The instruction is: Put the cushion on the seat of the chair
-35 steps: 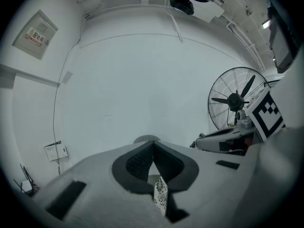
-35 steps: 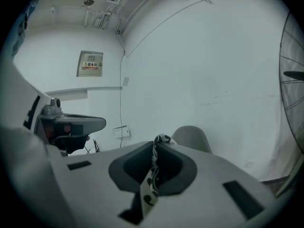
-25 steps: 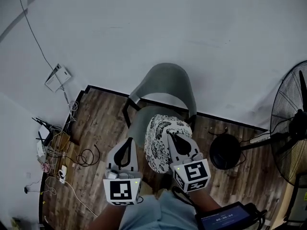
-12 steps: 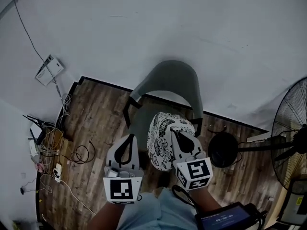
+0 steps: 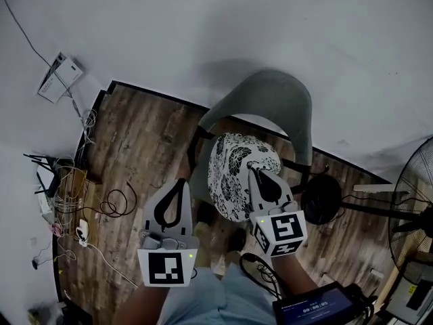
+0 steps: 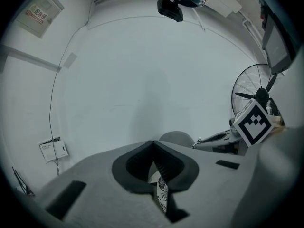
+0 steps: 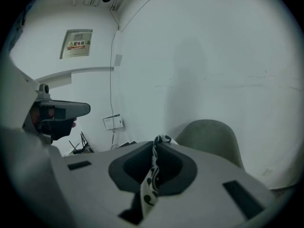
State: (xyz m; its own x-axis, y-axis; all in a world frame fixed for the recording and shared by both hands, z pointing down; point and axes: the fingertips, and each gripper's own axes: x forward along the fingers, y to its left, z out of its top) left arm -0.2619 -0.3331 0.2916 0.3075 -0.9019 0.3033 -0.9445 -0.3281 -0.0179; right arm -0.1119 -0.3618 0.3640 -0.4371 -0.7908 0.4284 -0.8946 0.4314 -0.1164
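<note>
My right gripper [image 5: 257,172] has its jaws clamped on the patterned cushion [image 5: 230,175], holding it over the grey chair [image 5: 284,93]. My left gripper [image 5: 181,183], jaws closed, angles down just in front of that chair.

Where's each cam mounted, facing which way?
Head view: on the head, steeply down at chair, cushion, floor; shows left tongs, right tongs, forearms.
Left gripper view: rides left tongs, faces wall over chair back; shows own shut tongs, right tongs' cube.
Right gripper view: rides right tongs, faces chair; own tongs pinch cushion.
Shared: all three see the chair.
</note>
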